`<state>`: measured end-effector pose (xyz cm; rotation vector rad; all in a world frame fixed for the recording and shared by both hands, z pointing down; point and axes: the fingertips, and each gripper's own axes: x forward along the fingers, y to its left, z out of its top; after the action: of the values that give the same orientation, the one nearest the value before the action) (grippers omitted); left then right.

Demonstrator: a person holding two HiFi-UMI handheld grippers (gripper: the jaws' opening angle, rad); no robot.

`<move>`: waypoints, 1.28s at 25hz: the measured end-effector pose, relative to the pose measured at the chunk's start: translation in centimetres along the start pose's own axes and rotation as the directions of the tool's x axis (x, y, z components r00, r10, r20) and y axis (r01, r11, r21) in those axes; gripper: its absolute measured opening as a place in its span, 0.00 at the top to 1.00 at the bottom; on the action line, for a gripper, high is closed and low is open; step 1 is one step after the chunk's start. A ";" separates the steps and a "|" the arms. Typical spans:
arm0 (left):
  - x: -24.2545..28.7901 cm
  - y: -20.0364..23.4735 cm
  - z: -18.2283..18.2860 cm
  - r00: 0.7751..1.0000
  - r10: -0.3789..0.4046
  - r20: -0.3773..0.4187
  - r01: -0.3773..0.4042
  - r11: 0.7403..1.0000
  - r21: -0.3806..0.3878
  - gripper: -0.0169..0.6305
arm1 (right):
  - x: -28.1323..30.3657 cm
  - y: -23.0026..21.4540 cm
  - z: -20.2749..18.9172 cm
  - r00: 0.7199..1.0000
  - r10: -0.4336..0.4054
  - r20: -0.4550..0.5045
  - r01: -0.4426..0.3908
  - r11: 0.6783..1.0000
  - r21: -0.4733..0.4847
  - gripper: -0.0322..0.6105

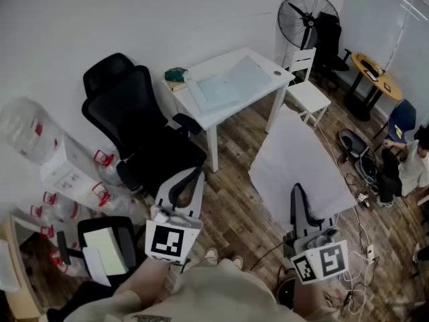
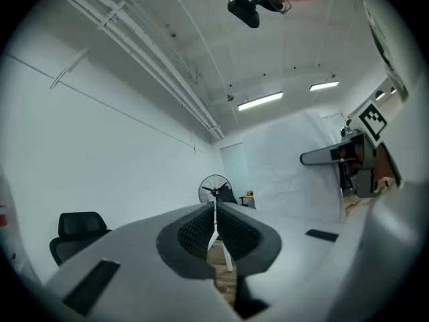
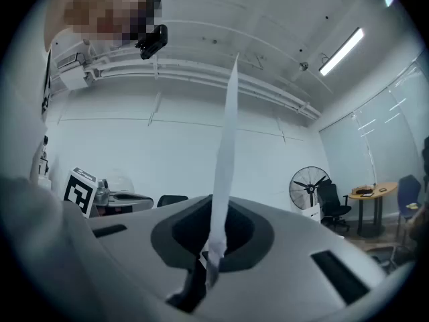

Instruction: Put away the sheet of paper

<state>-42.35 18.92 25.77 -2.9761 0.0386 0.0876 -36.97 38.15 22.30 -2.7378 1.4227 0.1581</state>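
A large white sheet of paper (image 1: 298,163) hangs in the air over the wood floor, in front of me. My right gripper (image 1: 297,190) is shut on its near edge. In the right gripper view the sheet (image 3: 228,153) stands edge-on, rising from the closed jaws of the right gripper (image 3: 213,243). My left gripper (image 1: 190,174) is held level to the left of the sheet, apart from it, shut with nothing in it. The left gripper view shows the left gripper (image 2: 216,237) with only a thin slit between its pads, and the sheet (image 2: 288,173) and right gripper (image 2: 315,157) off to the right.
A white table (image 1: 268,69) against the wall carries a pale blue folder (image 1: 224,86). A black office chair (image 1: 144,133) stands left of it, a white chair (image 1: 305,89) right. A fan (image 1: 307,15), a round yellow table (image 1: 375,76), floor cables (image 1: 365,173) and water bottles (image 1: 27,129) surround.
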 end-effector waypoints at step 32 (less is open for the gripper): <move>1.0 9.5 -4.2 0.998 -0.055 -0.023 0.054 0.998 -0.041 0.93 | 7.4 4.8 -4.0 0.993 -0.085 -0.077 0.081 0.995 -0.049 0.91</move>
<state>-41.41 8.85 28.26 -3.0163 -0.0414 0.0463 -36.38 29.05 25.43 -2.8648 1.3356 0.0808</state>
